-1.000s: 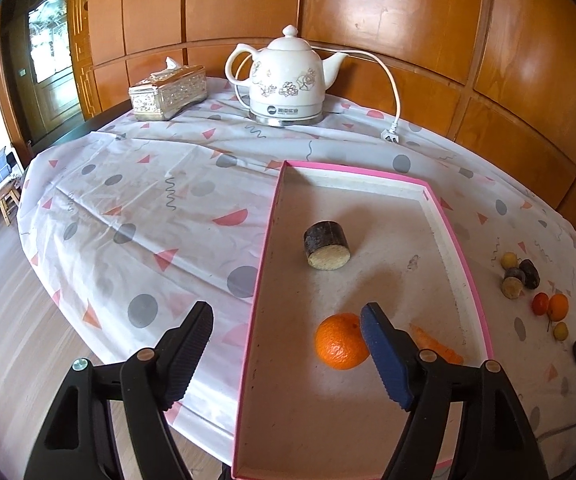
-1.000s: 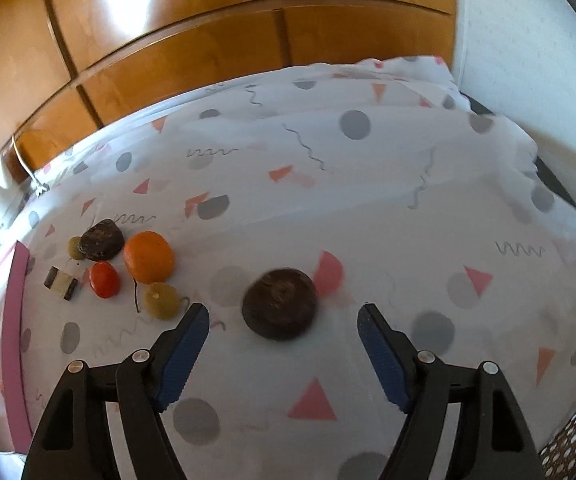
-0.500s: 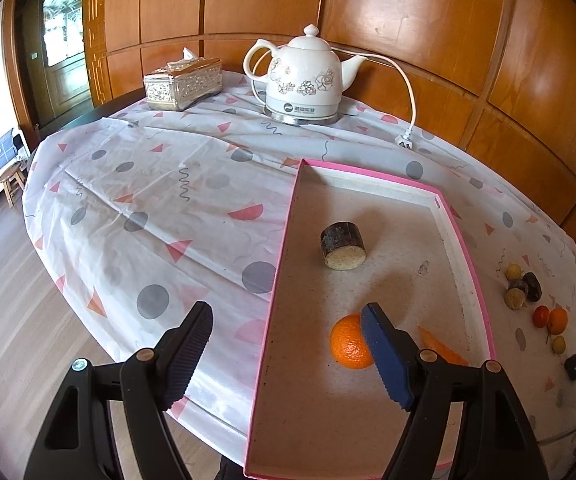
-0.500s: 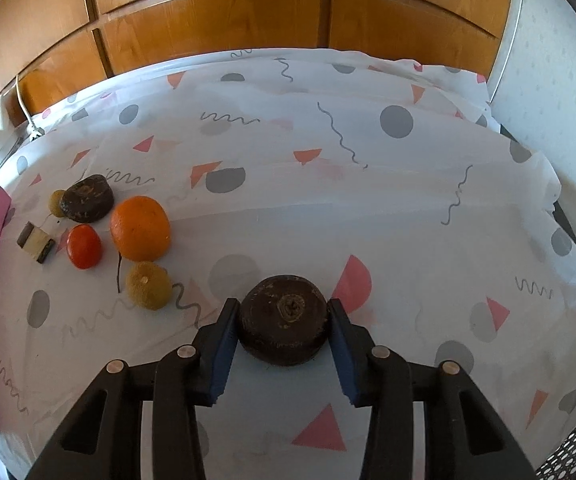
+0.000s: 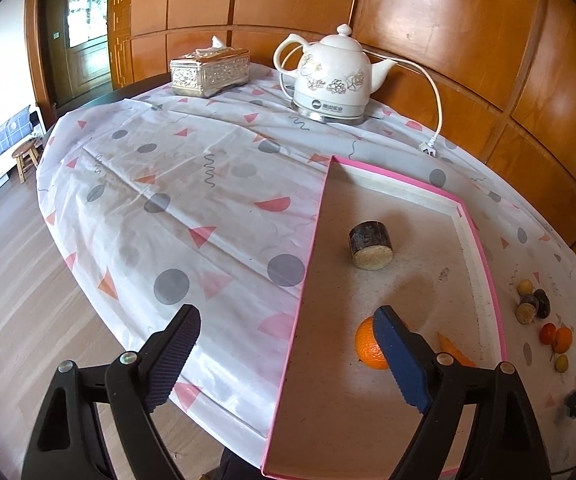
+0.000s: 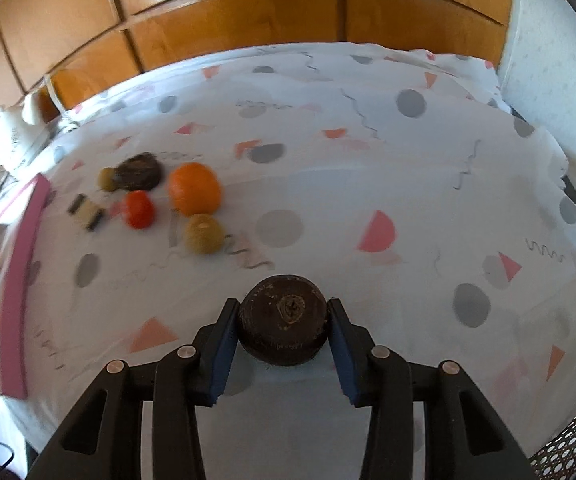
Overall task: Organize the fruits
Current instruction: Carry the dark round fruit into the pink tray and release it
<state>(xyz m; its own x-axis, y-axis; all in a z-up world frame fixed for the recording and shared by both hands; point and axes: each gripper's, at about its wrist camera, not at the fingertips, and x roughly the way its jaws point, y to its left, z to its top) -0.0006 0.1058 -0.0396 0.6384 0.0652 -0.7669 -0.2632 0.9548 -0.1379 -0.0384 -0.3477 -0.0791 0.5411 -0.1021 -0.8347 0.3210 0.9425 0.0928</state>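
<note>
Fruit [image 6: 284,326], dark and round, clamped in your right gripper [image 6: 282,344]; left gripper [image 5: 288,360] open, empty; next, carry it to tray [image 6: 16,280]

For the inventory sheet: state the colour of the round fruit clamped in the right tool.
Dark brown, nearly black, round fruit with a tan stem scar; the right wrist view shows it best.

Pink-rimmed tray [image 5: 483,256], white tablecloth [image 5: 192,200] with grey dots, pink triangles
</note>
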